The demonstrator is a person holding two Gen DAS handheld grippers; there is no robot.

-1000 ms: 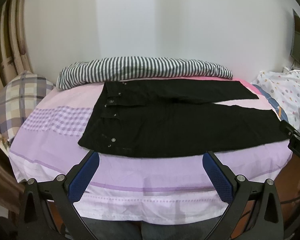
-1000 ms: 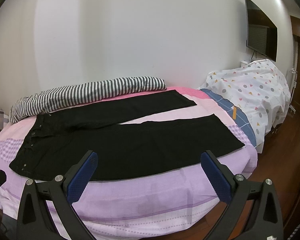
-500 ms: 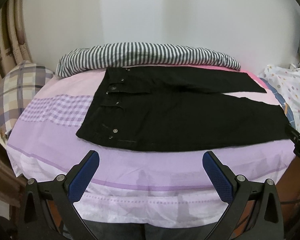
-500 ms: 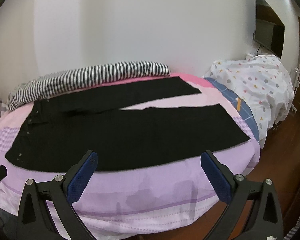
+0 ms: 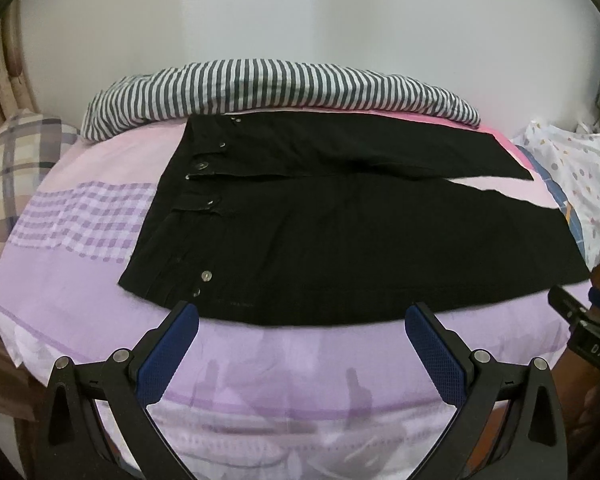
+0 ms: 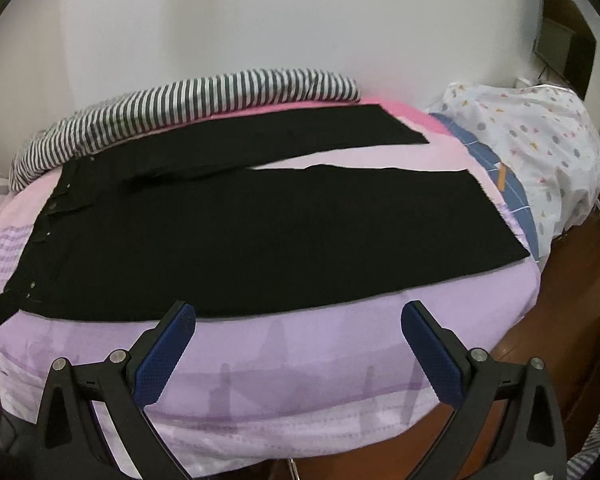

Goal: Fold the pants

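Black pants (image 5: 340, 236) lie spread flat on the bed, waistband to the left with metal buttons, legs running right and slightly parted. They also show in the right wrist view (image 6: 260, 232). My left gripper (image 5: 302, 316) is open and empty, just above the near hem edge by the waist. My right gripper (image 6: 300, 312) is open and empty, over the near edge of the closer leg. Part of the right gripper shows at the left wrist view's right edge (image 5: 580, 320).
The bed has a lilac and pink sheet (image 5: 80, 280). A striped duvet (image 5: 280, 88) lies along the far side by the wall. A plaid pillow (image 5: 12, 168) is at the left. A white dotted cover (image 6: 540, 152) and wooden floor (image 6: 572, 312) lie to the right.
Both grippers have moved forward toward the bed; the pants appear larger and closer. Both stay open. The pants have not moved.
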